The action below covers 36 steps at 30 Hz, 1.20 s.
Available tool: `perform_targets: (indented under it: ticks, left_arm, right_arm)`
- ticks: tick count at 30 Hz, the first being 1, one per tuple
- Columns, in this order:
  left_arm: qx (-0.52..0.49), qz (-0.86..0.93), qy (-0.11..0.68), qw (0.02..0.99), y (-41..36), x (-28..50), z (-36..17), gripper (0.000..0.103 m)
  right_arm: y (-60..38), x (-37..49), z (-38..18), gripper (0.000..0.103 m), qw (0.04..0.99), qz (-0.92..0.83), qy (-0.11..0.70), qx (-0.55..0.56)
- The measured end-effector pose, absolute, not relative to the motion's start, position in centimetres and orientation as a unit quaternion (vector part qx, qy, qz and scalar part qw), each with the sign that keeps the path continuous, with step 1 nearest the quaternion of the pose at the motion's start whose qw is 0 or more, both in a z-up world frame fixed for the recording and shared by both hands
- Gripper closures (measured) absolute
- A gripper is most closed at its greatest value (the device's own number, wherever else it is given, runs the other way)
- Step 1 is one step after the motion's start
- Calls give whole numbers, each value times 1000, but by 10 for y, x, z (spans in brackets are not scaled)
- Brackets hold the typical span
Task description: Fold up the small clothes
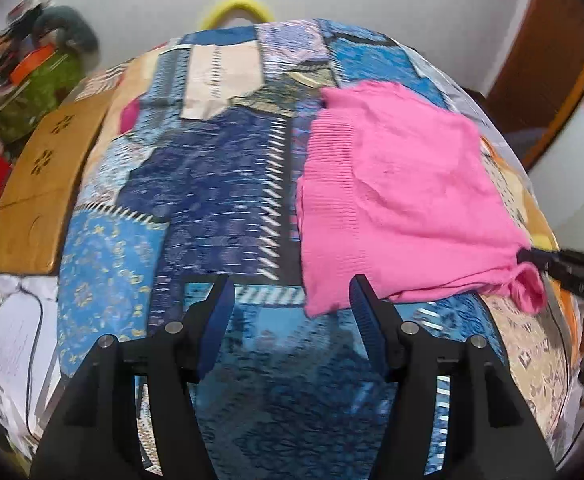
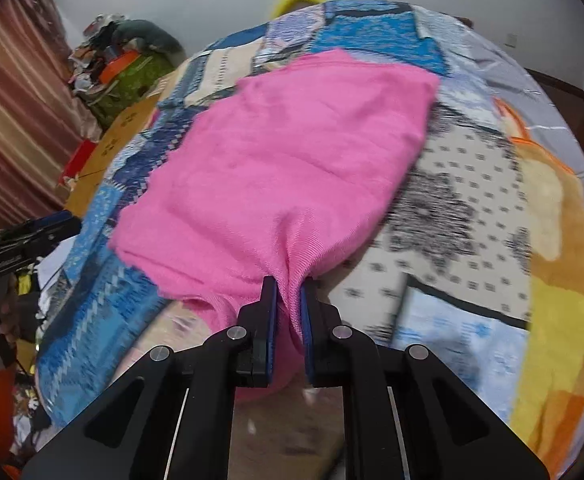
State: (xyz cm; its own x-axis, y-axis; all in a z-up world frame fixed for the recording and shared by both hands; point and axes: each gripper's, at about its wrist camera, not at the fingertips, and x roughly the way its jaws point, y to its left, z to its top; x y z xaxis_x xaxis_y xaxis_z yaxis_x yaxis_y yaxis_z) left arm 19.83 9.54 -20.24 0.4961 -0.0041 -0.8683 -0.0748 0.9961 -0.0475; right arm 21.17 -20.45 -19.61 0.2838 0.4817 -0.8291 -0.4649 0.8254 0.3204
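Note:
A small pink knit garment [image 1: 396,200] lies spread on a patchwork blue cloth [image 1: 219,200] that covers the table. In the left wrist view my left gripper [image 1: 292,320] stands open above the cloth, nothing between its blue pads, with the garment's near left corner just beside its right finger [image 1: 366,312]. My right gripper [image 1: 540,262] reaches in from the right edge and pinches the garment's near right corner. In the right wrist view the right gripper [image 2: 289,304] is shut on a bunched fold of the pink garment [image 2: 283,152], which stretches away from it. The left gripper [image 2: 43,226] shows at the left edge.
A yellow-brown board [image 1: 39,184] lies on the table's left side, with a green bag and clutter [image 1: 31,92] behind it. A yellow hoop [image 1: 235,8] peeks over the far edge. White paper with a cable [image 1: 15,340] sits near left. A striped curtain [image 2: 15,112] hangs at left.

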Motion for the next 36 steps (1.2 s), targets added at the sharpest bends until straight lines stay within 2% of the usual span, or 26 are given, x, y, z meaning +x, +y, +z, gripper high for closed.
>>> perform_targets:
  ticks: [12, 14, 16, 18, 23, 25, 36]
  left_arm:
    - [34, -45, 514, 856, 33, 208, -205, 37]
    - [48, -52, 513, 856, 25, 209, -207, 36]
    - [57, -58, 515, 853, 20, 210, -209, 35]
    - [67, -66, 521, 849, 14, 212, -214, 35]
    - [85, -97, 541, 831, 0, 216, -227, 35]
    - [88, -96, 540, 832, -3, 218, -228, 32]
    - [116, -131, 536, 826, -30, 227, -236, 31]
  right_arm:
    - [-240, 206, -169, 89, 817, 269, 509, -35]
    - [-241, 204, -163, 83, 818, 277, 502, -37]
    - [-239, 199, -159, 67, 818, 285, 497, -50]
    - [-234, 195, -158, 56, 815, 298, 494, -61]
    - [-214, 186, -170, 47, 797, 323, 503, -92]
    - [-207, 185, -178, 40, 793, 321, 508, -107]
    - [-197, 191, -206, 39, 774, 334, 525, -117]
